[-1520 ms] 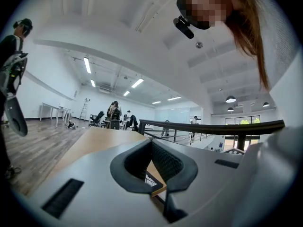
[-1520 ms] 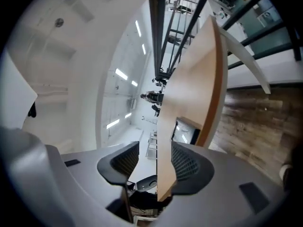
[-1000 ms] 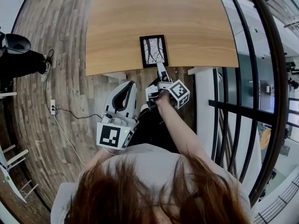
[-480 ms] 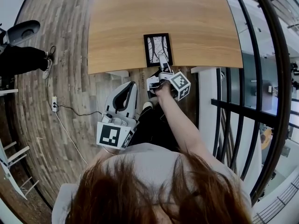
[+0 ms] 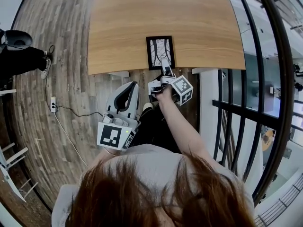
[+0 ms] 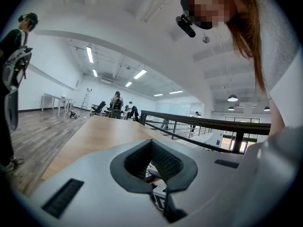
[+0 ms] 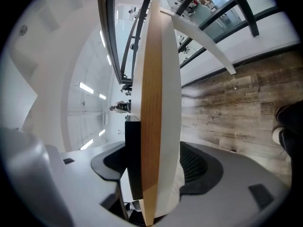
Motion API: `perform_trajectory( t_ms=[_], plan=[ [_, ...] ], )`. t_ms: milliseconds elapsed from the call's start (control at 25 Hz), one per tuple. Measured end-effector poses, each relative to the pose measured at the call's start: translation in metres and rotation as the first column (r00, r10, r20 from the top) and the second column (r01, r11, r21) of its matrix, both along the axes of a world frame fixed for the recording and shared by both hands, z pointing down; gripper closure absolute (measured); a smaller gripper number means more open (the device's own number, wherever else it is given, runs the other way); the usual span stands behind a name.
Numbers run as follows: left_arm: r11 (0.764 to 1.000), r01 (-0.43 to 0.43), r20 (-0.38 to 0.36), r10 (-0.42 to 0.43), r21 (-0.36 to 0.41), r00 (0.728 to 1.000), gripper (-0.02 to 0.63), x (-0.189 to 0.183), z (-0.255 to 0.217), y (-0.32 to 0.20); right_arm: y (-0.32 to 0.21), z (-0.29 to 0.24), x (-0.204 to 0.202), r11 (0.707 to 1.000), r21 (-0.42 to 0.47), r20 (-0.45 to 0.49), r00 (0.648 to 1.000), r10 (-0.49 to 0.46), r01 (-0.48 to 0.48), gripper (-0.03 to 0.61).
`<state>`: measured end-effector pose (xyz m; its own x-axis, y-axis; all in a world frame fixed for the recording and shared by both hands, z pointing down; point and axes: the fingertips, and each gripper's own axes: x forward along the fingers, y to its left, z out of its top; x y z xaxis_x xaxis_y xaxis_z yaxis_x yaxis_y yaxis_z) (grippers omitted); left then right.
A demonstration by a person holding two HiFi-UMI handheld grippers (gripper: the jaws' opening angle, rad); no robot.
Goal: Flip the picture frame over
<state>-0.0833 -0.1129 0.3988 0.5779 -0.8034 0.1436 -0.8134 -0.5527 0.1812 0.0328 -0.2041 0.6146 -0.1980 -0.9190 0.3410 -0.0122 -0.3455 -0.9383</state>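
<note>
A black picture frame with a pale branch print lies face up at the near edge of the wooden table. My right gripper is turned on its side at that edge, open. In the right gripper view its jaws straddle the table edge, one over the frame and one under the white underside. My left gripper hangs below the table level in front of the person, shut on nothing. In the left gripper view its pads meet at the tips.
A black railing runs down the right side beyond the table. On the wooden floor at the left stands a person in black, and a power strip with a cable lies nearby. The person's legs are under the table's front edge.
The right gripper has edged forward so its jaws reach over the frame's near edge. The left gripper has stayed where it was.
</note>
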Motion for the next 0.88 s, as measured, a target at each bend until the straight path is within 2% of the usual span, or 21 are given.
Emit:
perform_trajectory(
  t_ms=[160, 360, 520, 680, 760, 880],
  plan=[
    [1.0, 0.001, 0.004, -0.001, -0.021, 1.0, 0.607, 0.002, 0.003, -0.001, 0.012, 0.0, -0.001, 1.0, -0.013, 0.046, 0.999, 0.003, -0.003, 0.268],
    [0.999, 0.0, 0.002, 0.0, -0.034, 1.0, 0.607, 0.002, 0.005, -0.003, 0.017, -0.003, -0.002, 0.999, -0.028, 0.004, 1.0, -0.029, 0.029, 0.27],
    [1.0, -0.007, -0.002, 0.007, -0.029, 1.0, 0.607, 0.004, 0.003, -0.001, 0.021, -0.003, 0.0, 0.999, -0.04, 0.06, 0.998, 0.003, -0.001, 0.272],
    [1.0, -0.007, -0.004, 0.007, -0.028, 1.0, 0.607, 0.003, 0.005, 0.003, 0.026, -0.003, -0.001, 0.999, -0.041, 0.062, 0.998, -0.007, 0.01, 0.275],
    [1.0, -0.008, -0.004, 0.008, -0.029, 1.0, 0.607, 0.003, 0.005, 0.005, 0.026, -0.007, 0.0, 1.0, -0.023, 0.053, 0.999, -0.012, 0.013, 0.304],
    [0.999, -0.012, -0.001, 0.012, -0.033, 1.0, 0.607, 0.005, 0.006, 0.005, 0.021, -0.021, 0.003, 0.999, 0.015, -0.025, 0.999, -0.036, 0.037, 0.438]
  ],
)
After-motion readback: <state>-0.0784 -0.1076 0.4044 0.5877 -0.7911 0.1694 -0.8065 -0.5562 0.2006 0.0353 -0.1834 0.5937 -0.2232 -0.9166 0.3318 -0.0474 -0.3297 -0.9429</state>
